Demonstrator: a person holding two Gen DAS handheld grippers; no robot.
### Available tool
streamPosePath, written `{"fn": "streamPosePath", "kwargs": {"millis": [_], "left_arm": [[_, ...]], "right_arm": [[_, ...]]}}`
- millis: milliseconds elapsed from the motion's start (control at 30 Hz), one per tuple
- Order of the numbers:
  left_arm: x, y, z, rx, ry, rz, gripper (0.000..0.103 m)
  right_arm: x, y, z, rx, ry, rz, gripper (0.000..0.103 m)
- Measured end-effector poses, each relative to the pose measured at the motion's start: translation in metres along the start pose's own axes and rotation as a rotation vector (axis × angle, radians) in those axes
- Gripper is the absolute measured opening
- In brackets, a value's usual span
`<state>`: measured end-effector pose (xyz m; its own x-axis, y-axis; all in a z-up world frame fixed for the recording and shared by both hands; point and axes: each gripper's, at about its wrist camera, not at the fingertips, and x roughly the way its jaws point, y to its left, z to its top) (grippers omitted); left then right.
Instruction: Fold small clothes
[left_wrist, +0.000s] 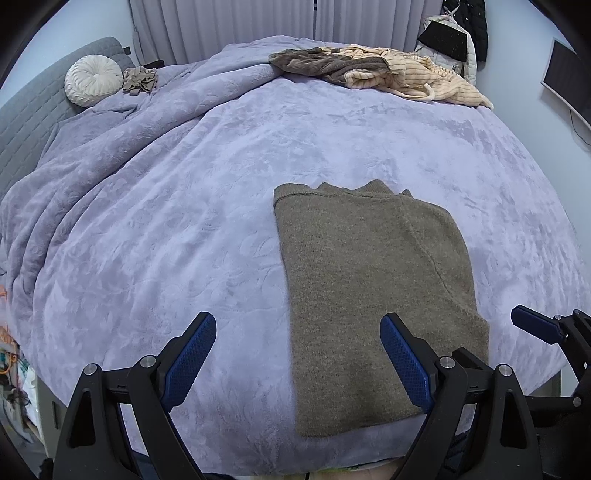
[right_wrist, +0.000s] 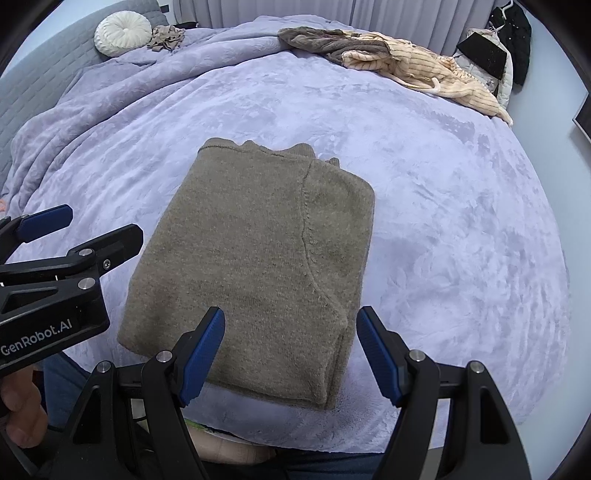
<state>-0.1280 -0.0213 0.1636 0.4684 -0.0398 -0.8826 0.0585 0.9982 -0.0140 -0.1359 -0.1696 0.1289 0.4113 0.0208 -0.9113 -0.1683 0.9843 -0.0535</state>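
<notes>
You are holding the left gripper (left_wrist: 299, 354) and right gripper (right_wrist: 291, 354) with jaws spread, gripping nothing, above the folded brown sweater (right_wrist: 255, 258) lying on the lilac blanket (right_wrist: 443, 221).

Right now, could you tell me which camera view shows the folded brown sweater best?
The right wrist view: the brown sweater lies central, its seam and stacked folded edge clear. In the left wrist view the sweater sits right of centre, its near right corner hidden behind a finger.
</notes>
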Motion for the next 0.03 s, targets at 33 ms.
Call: {"fn": "streamPosePath", "kwargs": {"millis": [33], "left_arm": [[0.0012, -0.0019, 0.0001, 0.003, 0.011, 0.001, 0.091]], "right_arm": [[0.0000, -0.0010, -0.0005, 0.002, -0.002, 0.003, 0.077]]}}
